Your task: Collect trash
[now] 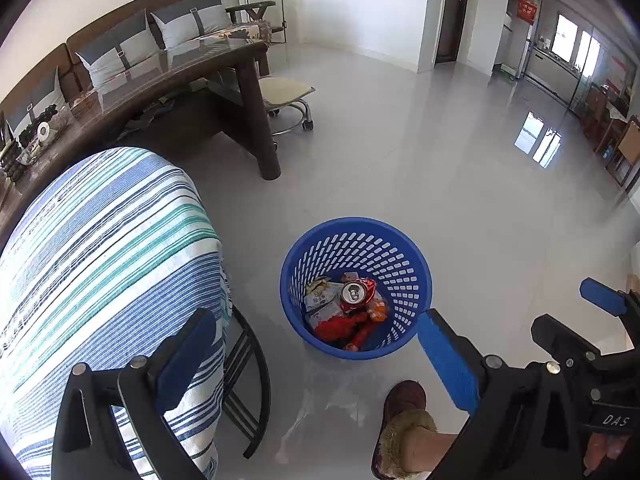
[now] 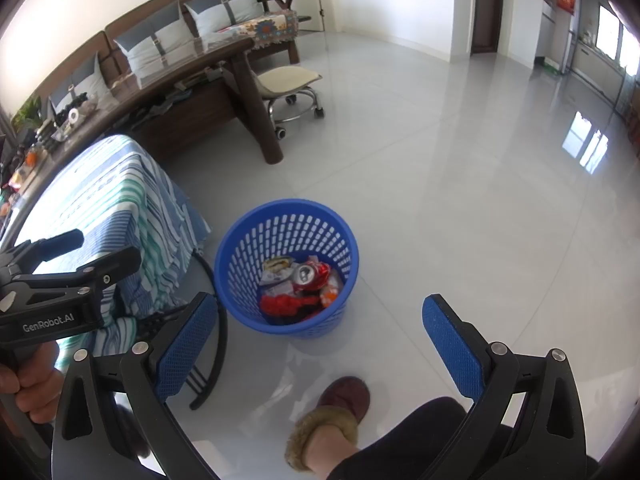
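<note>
A blue perforated waste basket [image 1: 400, 268] [image 2: 280, 228] stands on the floor below both grippers. Inside it lie a crushed red drink can [image 1: 356, 294] [image 2: 306, 276], a white snack wrapper [image 1: 320, 300] [image 2: 274, 278] and a red packet [image 1: 344, 328] [image 2: 280, 304]. My left gripper [image 1: 314, 316] hangs open above the basket with nothing between its blue pads. My right gripper [image 2: 318, 300] is open too and holds nothing. Each one shows in the other's view: the right gripper [image 1: 560, 304] at the right edge, the left gripper [image 2: 108, 244] at the left edge, held by a hand.
A small table draped in a blue, green and white striped cloth [image 1: 100, 260] [image 2: 112, 200] stands left of the basket. Behind it are a dark wooden coffee table [image 1: 180, 76], a sofa and a wheeled stool [image 1: 284, 92] [image 2: 288, 80]. A person's slippered foot [image 1: 404, 420] [image 2: 332, 412] rests near the basket. Glossy grey floor spreads to the right.
</note>
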Tool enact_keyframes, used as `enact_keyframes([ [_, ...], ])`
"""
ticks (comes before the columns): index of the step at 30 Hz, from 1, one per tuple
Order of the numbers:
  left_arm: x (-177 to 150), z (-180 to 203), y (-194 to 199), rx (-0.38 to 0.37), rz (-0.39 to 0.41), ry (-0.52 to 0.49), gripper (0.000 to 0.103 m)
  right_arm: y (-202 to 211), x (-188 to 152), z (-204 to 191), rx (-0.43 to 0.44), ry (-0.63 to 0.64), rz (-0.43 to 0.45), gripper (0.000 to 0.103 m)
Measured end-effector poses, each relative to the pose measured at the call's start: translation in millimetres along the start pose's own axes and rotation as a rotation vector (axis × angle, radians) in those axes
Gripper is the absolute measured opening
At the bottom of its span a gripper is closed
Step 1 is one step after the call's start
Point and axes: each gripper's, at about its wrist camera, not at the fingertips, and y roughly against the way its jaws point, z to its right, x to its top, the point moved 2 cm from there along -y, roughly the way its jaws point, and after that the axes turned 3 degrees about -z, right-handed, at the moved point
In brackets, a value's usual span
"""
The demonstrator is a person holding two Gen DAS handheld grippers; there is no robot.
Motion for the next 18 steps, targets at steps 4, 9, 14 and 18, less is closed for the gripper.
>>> enact_keyframes([
  [4,0.5,1.2,-1.4,-0.002,-0.005,0.0,0.102,-0.1,0.0,0.3,0.0,-0.001,-0.001,0.103],
  [9,-0.5,4.0,-3.5,-0.006,-0.009,-0.012,0.102,0.5,-0.3,0.7,0.0,-0.002,-0.003,0.103],
  [14,-2.1,4.4,-3.1,-0.003,0.0,-0.01,0.102,0.6,-1.6,2.1,-0.002,-0.009,-0.004,0.103],
  [18,-3.1,5.2,0.0,-0.001,0.006,-0.021,0.102,0.0,-1.6,2.9,-0.002,-0.015,-0.009,0.103],
])
